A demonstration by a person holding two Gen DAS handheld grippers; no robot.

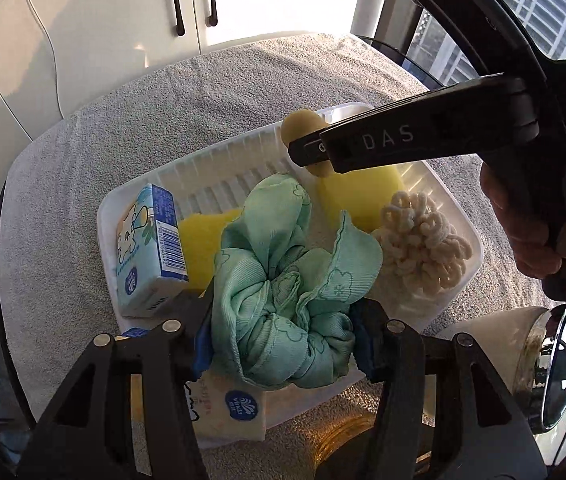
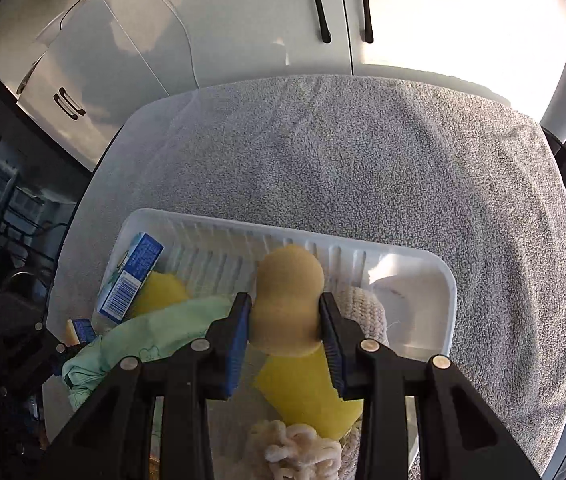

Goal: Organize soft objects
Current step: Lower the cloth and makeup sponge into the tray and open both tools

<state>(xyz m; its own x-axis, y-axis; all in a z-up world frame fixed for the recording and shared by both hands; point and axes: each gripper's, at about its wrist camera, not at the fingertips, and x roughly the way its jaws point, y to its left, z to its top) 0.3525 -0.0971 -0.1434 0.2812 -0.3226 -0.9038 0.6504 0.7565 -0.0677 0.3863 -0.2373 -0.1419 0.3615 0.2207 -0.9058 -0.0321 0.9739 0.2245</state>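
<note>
In the white ribbed tray (image 1: pixel 219 164) on the grey towel (image 2: pixel 403 168) lie the soft objects. My left gripper (image 1: pixel 283 332) has a crumpled mint-green cloth (image 1: pixel 283 280) between its blue pads (image 1: pixel 203 328); the cloth touches both pads and bulges between them, though I cannot tell whether they are pressing on it. From the left wrist view, a blue-and-white tissue pack (image 1: pixel 149 248) stands at 9 o'clock of the cloth, a yellow sponge (image 1: pixel 203 236) lies beside that pack, and a cream looped scrunchie (image 1: pixel 423 244) lies at 2 o'clock. My right gripper (image 2: pixel 286 320) is clenched on a tan rounded sponge (image 2: pixel 289 292), squeezed at its waist and held over the tray. A second yellow sponge (image 2: pixel 307 392) lies directly beneath it. White cabinets (image 2: pixel 263 20) stand at 12 o'clock beyond the towel
</note>
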